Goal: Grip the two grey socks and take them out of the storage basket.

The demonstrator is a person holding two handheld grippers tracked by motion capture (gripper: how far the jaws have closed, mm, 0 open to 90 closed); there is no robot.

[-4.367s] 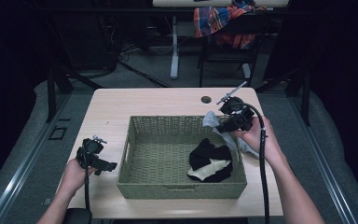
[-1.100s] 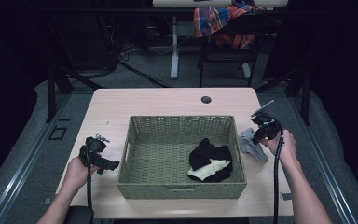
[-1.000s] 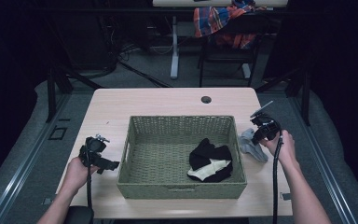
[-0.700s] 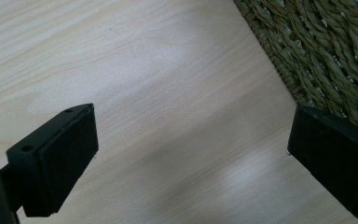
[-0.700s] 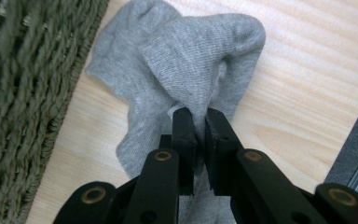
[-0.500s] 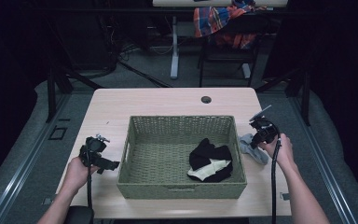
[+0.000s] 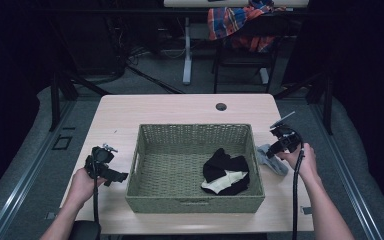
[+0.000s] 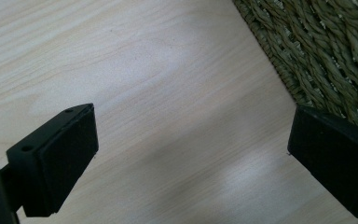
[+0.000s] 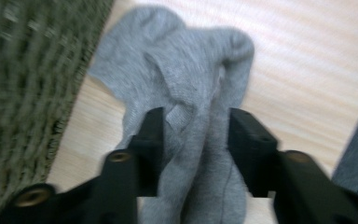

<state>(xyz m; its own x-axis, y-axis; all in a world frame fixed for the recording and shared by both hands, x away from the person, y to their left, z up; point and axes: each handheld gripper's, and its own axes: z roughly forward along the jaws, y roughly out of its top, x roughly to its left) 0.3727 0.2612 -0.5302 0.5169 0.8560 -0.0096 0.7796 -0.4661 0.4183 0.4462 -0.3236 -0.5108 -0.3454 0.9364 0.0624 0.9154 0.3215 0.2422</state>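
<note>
A grey sock [image 7: 272, 160] [image 9: 186, 70] lies crumpled on the wooden table [image 7: 180, 107], just right of the woven basket [image 7: 195, 128]. My right gripper [image 7: 275, 149] [image 9: 193, 116] points down at it. Its jaws have just been opening and now stand apart on either side of a fold of the sock, no longer pinching it. My left gripper [image 7: 121, 176] [image 8: 191, 140] hovers low over bare table left of the basket, wide open with nothing between its jaws. The basket's wall [image 8: 335, 46] shows at the upper right of the left gripper view.
Inside the basket lies a black garment with a pale sock [image 7: 226, 174] on it, toward the right. The basket's side [image 9: 23, 93] stands close on the left of the right gripper view. A small dark hole [image 7: 221, 106] marks the table's far edge. A chair with plaid cloth [image 7: 235, 20] stands beyond.
The right hand has carried the grey sock from the basket's far right corner down onto the table right of the basket. The left hand has stayed put.
</note>
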